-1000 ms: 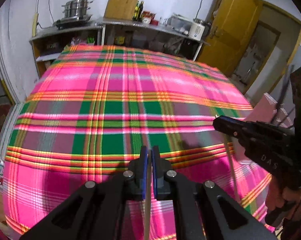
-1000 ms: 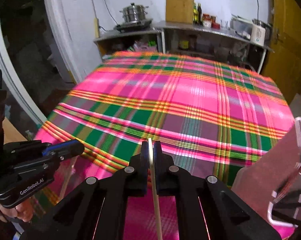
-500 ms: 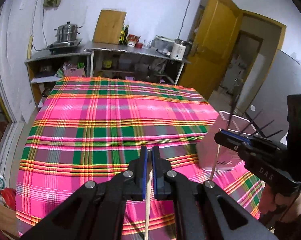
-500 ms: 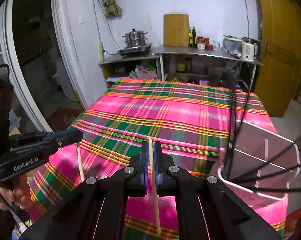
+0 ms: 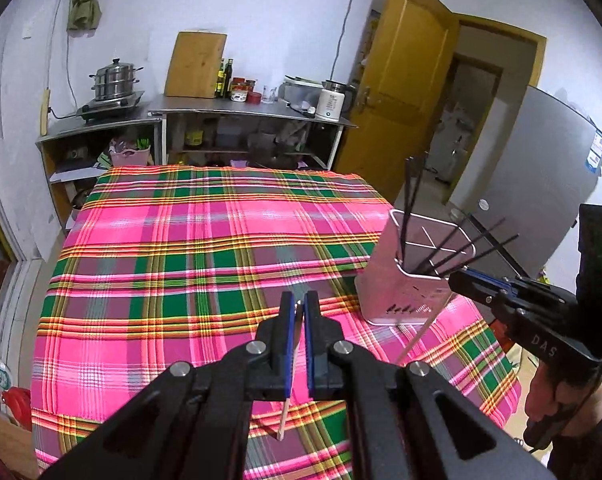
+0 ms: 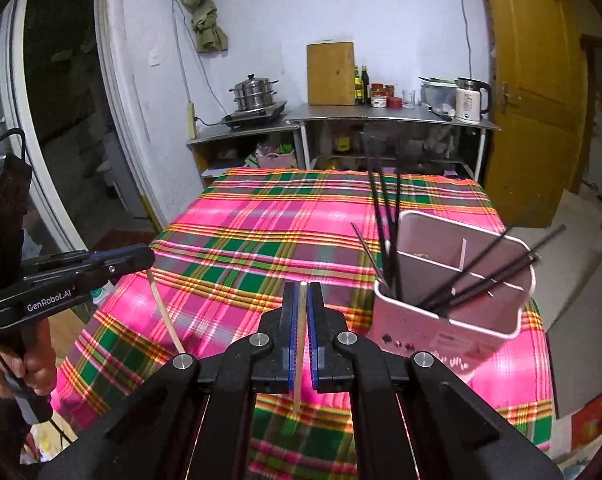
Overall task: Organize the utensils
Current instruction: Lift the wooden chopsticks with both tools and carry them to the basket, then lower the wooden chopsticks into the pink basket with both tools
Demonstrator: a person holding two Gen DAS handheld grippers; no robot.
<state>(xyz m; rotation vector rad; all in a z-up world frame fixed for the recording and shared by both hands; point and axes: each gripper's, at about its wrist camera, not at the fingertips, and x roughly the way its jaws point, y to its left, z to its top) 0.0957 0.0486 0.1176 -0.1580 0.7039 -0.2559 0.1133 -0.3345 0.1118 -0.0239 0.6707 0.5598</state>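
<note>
I have lifted both tongs off the plaid table (image 5: 181, 280) since a second ago. The left tongs (image 5: 297, 312) and right tongs (image 6: 301, 300) each pinch one wooden chopstick (image 6: 299, 360); the pink holder (image 6: 453, 320), lower right, now appears near.

Utensil holder (image 6: 453, 320) on table (image 6: 261, 232); chopsticks (image 6: 385, 216) in it

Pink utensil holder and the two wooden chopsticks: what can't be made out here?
- Pink utensil holder: its bottom inside is hidden by its own walls in both views.
- Left tool's wooden chopstick: upper part covered by the pads.
- Right tool's chopstick: lower tip blurs into the plaid tablecloth.
- Black chopsticks: count unclear, overlapping.
</note>
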